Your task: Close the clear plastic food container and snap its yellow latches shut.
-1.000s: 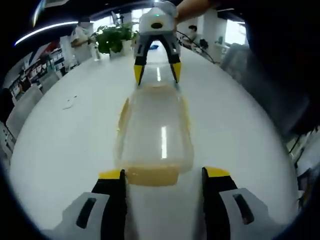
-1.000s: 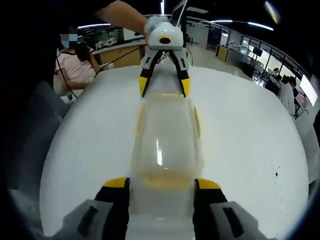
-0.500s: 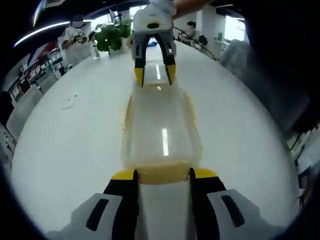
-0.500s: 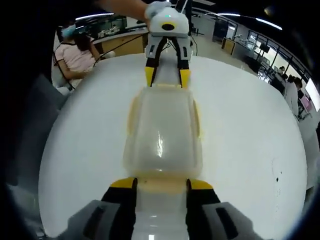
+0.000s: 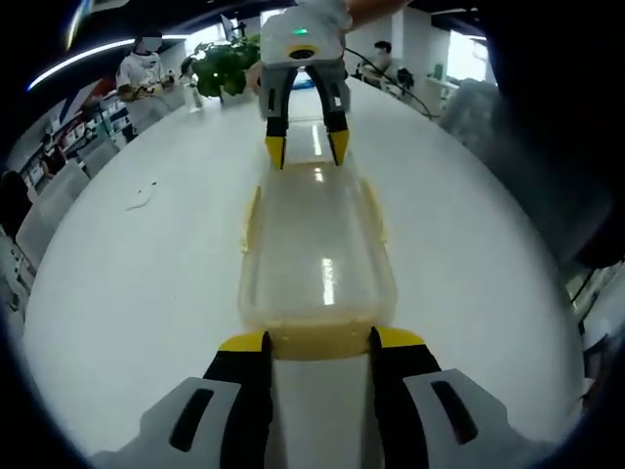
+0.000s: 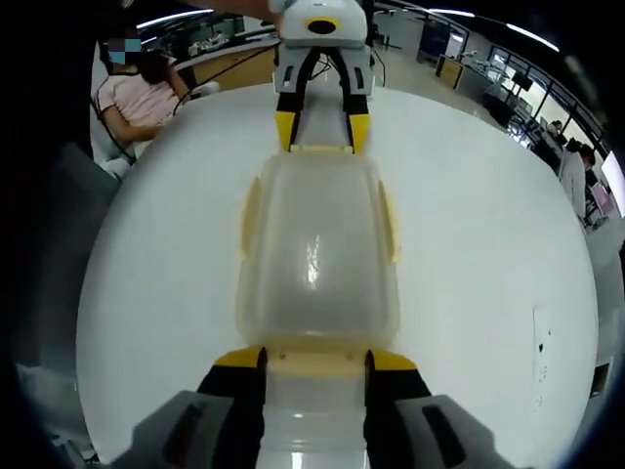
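Left gripper view: left hand-held gripper [image 5: 317, 344] rising from 6 o'clock, jaws apart, yellow tips flanking the near yellow latch [image 5: 320, 339] of the clear plastic food container [image 5: 317, 259]. Container lying lengthwise on the white worktop [image 5: 137, 283], lid on, stretching from centre toward 12 o'clock. Paler yellow side latches [image 5: 250, 217] along its long edges at 9 and 3 o'clock. At 12 o'clock, right hand-held gripper [image 5: 305, 149] pointing back at the camera, jaws apart, yellow tips just at the container's far end; contact hard to judge. Potted green plant [image 5: 223, 66] at 11 o'clock on the far worktop edge, people behind it.

Right gripper view: right hand-held gripper [image 6: 314, 361] at 6 o'clock, jaws apart, tips either side of the near latch [image 6: 314, 363], seemingly touching it. Container [image 6: 314, 259] at centre, closed, cloudy lid catching a light glare. Left hand-held gripper [image 6: 319, 129] at 12 o'clock, jaws apart around the far latch. Seated person in pink [image 6: 132, 93] at 10 o'clock beyond the worktop [image 6: 488, 274].
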{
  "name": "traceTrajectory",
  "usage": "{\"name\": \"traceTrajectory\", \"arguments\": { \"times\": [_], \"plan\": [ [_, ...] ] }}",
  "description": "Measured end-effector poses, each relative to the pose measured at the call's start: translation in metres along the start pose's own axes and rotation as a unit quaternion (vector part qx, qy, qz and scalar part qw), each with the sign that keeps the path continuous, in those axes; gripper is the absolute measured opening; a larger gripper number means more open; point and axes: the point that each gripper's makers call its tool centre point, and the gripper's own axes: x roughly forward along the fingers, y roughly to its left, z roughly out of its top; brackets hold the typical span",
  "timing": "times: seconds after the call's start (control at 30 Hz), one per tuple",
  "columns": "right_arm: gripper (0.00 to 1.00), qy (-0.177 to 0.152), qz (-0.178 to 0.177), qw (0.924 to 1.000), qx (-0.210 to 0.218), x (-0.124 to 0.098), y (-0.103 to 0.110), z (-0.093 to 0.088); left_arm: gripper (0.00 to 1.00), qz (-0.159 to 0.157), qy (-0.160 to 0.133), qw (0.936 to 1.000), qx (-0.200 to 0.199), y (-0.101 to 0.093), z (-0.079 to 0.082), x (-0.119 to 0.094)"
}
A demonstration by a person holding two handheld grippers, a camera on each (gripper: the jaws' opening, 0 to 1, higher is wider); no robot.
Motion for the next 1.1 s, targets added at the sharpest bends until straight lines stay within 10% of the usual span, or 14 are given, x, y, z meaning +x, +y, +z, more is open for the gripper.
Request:
{"name": "traceTrajectory", "arguments": {
  "times": [1.1],
  "plan": [
    [0.35, -0.039, -0.01, 0.9991, -0.013, -0.045, 0.001, 0.016, 0.35, 0.033, -0.006, 0.9991, -0.026, -0.003, 0.035, -0.038]
  ]
}}
